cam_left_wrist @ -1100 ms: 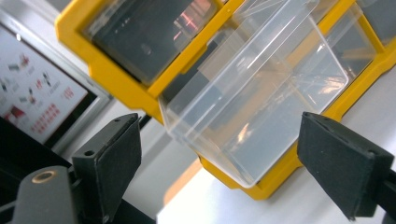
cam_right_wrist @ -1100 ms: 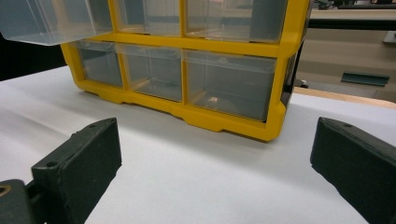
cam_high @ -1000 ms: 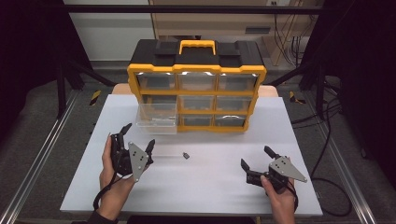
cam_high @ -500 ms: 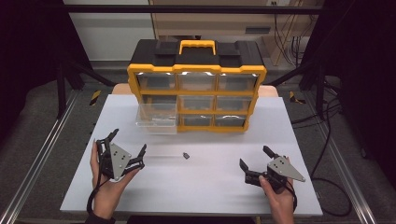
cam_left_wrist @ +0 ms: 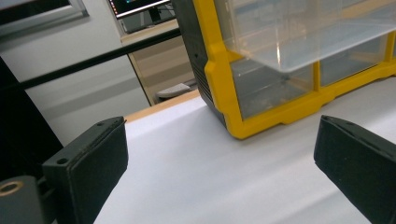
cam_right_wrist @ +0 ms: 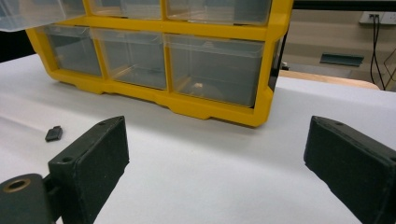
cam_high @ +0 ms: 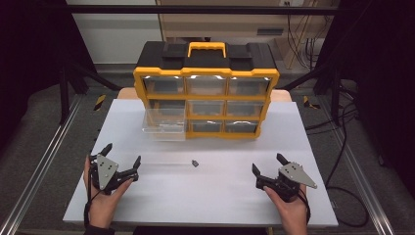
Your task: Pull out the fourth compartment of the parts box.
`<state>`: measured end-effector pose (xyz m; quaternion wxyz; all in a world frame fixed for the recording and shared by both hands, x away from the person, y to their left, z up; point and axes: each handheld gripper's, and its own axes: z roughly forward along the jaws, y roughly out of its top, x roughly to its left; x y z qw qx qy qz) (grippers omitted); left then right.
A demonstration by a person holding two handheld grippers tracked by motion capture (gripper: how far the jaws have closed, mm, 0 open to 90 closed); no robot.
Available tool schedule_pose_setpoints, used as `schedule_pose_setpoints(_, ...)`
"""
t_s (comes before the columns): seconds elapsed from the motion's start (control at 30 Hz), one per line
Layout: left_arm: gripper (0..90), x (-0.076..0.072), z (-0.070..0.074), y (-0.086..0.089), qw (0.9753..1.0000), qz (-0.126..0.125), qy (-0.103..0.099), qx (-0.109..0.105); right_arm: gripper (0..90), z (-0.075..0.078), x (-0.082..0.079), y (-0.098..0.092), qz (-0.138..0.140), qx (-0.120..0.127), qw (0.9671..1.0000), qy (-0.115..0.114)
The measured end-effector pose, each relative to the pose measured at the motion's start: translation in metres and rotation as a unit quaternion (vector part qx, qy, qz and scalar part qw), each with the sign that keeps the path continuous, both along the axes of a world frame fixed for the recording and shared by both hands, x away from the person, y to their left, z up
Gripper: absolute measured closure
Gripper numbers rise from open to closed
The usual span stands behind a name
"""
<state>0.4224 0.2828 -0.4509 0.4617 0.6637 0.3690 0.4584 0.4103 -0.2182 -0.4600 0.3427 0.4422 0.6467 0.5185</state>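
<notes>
Jaws of the left gripper stood spread wide and empty; those of the right gripper were likewise released, nothing between them. Ahead of the left jaws sat the yellow organizer, with a clear drawer pulled out over the white table; the drawer's contents could not be made out through the glare. A small dark part lay beyond the right gripper's left-hand jaw, apart from both grippers, too small to identify. Both gripper views cut off the organizer's upper rows.
</notes>
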Motion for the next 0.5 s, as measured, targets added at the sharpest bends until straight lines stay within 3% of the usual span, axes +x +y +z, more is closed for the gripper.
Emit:
schedule_pose_setpoints(0.2,1.4,-0.004,-0.010,0.009,0.9993,-0.006,0.011,-0.035,6.6,0.004,-0.002,0.006,0.008,-0.002,0.9998,0.020)
schedule_pose_setpoints(0.33,1.3,-0.004,-0.011,0.011,0.9988,-0.017,0.009,-0.044,5.8,0.006,0.000,0.007,0.016,-0.008,0.9975,0.068)
schedule_pose_setpoints(0.5,1.3,0.000,-0.015,0.010,0.9971,-0.041,0.022,-0.061,5.6,0.006,0.000,0.008,0.016,-0.009,0.9977,0.066)
